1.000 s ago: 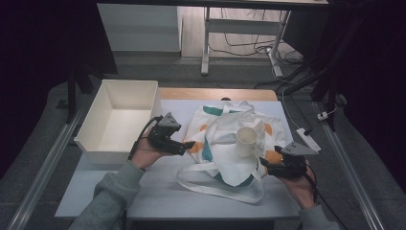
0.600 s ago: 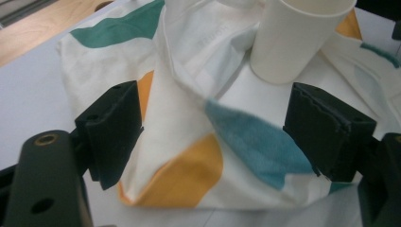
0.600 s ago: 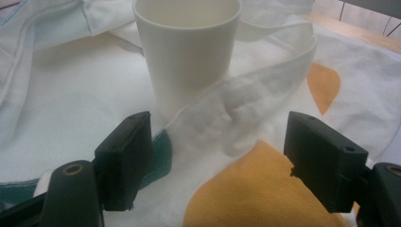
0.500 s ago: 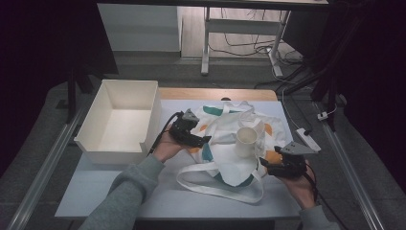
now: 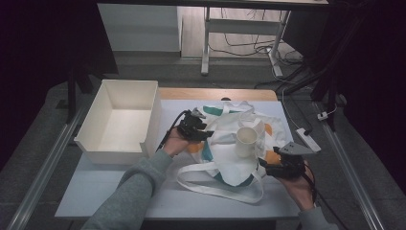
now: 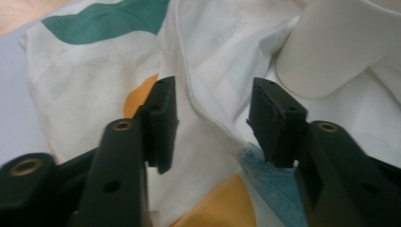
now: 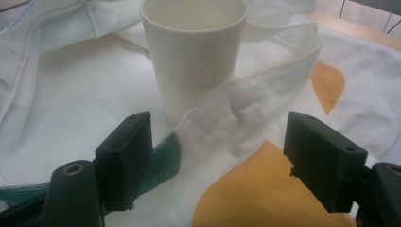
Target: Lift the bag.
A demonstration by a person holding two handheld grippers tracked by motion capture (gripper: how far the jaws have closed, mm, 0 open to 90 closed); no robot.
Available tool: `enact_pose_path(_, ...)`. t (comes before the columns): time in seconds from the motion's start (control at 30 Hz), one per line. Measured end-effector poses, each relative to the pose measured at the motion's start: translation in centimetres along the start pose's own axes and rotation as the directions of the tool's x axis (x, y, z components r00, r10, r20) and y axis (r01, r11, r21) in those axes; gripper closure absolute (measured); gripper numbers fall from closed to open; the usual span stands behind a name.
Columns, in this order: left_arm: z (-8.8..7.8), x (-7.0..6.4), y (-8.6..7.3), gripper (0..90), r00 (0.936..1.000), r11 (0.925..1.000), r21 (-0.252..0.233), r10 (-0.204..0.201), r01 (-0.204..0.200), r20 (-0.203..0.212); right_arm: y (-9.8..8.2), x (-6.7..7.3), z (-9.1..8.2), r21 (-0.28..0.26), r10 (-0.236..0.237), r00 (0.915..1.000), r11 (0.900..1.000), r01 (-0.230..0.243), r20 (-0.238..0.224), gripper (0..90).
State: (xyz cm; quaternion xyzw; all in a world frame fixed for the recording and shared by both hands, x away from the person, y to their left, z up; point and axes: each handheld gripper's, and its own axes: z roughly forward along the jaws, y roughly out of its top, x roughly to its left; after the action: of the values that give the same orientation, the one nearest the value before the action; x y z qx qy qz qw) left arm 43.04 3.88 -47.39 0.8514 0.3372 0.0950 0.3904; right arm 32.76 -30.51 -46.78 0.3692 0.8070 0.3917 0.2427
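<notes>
A white cloth tote bag (image 5: 230, 143) printed with teal and orange patches lies rumpled across the middle of the white table (image 5: 95, 191), its 2 handle loops trailing toward the near edge, and a white paper cup (image 5: 245, 141) stands upright on it, right of centre. The left gripper (image 5: 203, 135) lies over the bag's left part; in the left gripper view its jaws have just been closing and stand about half apart with a raised hem fold of the bag (image 6: 208, 113) between them, the pads not yet pressing on it. The right gripper (image 5: 264, 164) rests at the bag's right near edge; in the right gripper view its jaws stand wide, a crumpled handle strap (image 7: 246, 113) lying between them untouched, the cup (image 7: 194, 52) just beyond. The step in hand is judged to be taking hold of the bag's opening edge, presumably to open it for the cup. The next move calls for closing fully on the top layer only, then lifting without tipping the cup. An empty white box (image 5: 122, 120) stands at the left of the table. Faint lettering, apparently reversed, shows through the cloth (image 6: 230, 34) and cannot be read.
</notes>
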Motion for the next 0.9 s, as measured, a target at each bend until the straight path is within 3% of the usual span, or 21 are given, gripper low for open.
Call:
enact_pose_path(0.27,0.9,0.5,-0.4,67.1,0.9995,0.9985,0.052,-0.017,0.016,0.026,0.4,1.2,1.1,0.030,0.011,0.9998,1.000,-0.011,-0.019,24.8)
enact_pose_path(0.47,1.7,0.7,-0.8,82.3,0.9992,0.9958,0.090,-0.017,0.013,0.038,0.1,1.5,2.7,0.121,0.019,0.9998,0.993,-0.019,-0.002,29.7)
enact_pose_path(0.63,1.4,1.1,-1.0,85.3,0.9986,0.9956,0.090,-0.028,0.024,0.045,-0.5,0.8,2.9,0.207,0.058,0.9973,0.976,-0.066,0.044,48.4)
enact_pose_path(0.77,0.9,1.5,-1.2,85.5,0.9976,0.9959,0.081,-0.045,0.040,0.054,-1.0,-0.2,2.9,0.261,0.127,0.9919,0.958,-0.123,0.001,71.6)
enact_pose_path(0.83,0.6,1.6,-1.2,85.5,0.9971,0.9961,0.077,-0.047,0.042,0.060,-1.0,-0.5,2.8,0.261,0.149,0.9886,0.955,-0.140,-0.018,82.9)
enact_pose_path(0.9,0.3,1.6,-1.2,85.5,0.9972,0.9967,0.070,-0.046,0.042,0.060,-0.9,-0.7,2.5,0.249,0.160,0.9868,0.957,-0.148,-0.027,86.0)
